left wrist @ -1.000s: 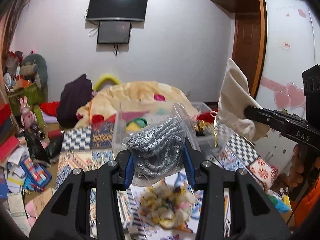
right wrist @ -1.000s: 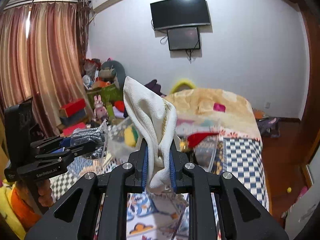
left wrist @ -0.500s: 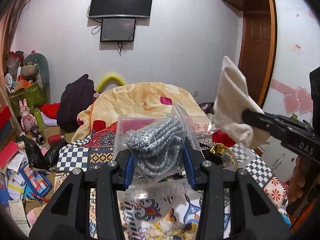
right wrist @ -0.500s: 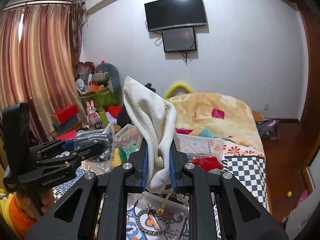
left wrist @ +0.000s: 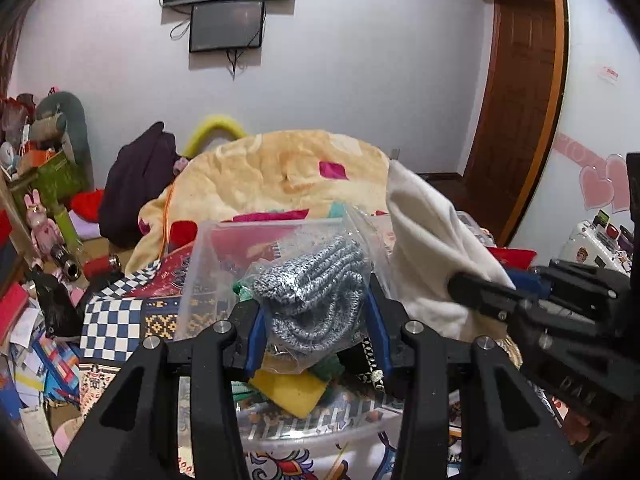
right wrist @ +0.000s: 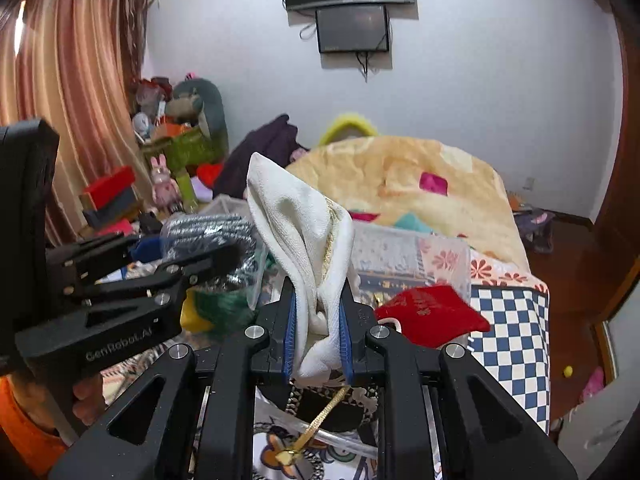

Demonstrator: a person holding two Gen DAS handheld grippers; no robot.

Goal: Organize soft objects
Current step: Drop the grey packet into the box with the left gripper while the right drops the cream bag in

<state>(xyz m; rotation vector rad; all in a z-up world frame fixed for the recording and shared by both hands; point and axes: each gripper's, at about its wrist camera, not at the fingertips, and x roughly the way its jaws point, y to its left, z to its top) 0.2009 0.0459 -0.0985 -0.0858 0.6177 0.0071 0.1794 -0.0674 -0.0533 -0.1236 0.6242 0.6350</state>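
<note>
Left gripper: we see its blue-padded jaws pinching a grey-and-white ribbed knit bundle in a crinkled clear plastic bag. The bundle hangs directly over the clear rectangular plastic bin, above a yellow foam sponge and green knit fabric lying inside.

Right gripper: jaws pressed onto a cream woven cloth pouch with gold trim, which stands up in a soft peak above the pads. A gold cord dangles below. The pouch is held just right of the bin's near side, close beside the bagged bundle; we cannot tell if they touch.

Two grippers, two held items, one bin. A red velvet pouch lies right of the bin on the patterned patchwork cloth. The bin's top is open, its walls thin and translucent.
</note>
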